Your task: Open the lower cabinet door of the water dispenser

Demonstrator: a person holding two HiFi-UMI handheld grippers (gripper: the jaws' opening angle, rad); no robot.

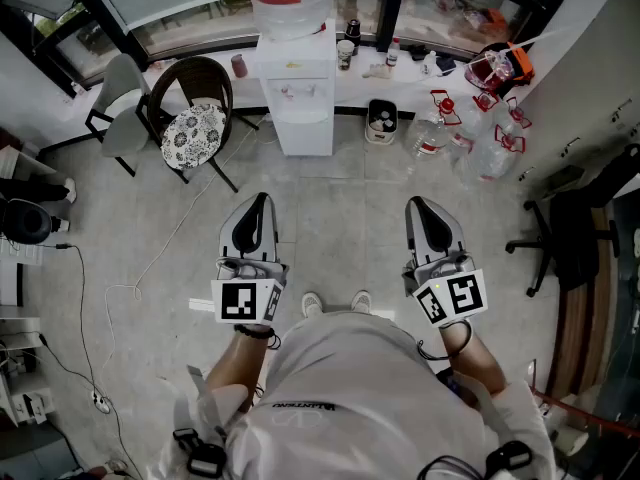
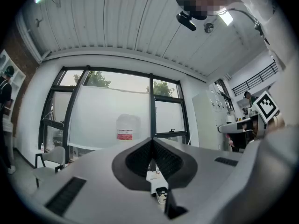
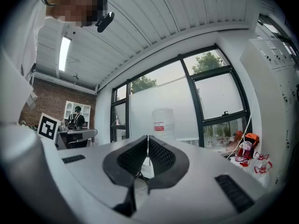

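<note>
Grey floor (image 1: 335,193); water dispenser (image 1: 300,93) ahead; left gripper (image 1: 259,201) and right gripper (image 1: 419,204) closed.

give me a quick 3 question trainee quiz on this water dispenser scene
1. True or false: the left gripper touches the water dispenser.
2. In the head view, what stands at the dispenser's left? A) chair B) ladder C) fridge
3. Fill in: the right gripper is ___ (open/shut), with nothing in it.

Key: 1 false; 2 A; 3 shut
</note>
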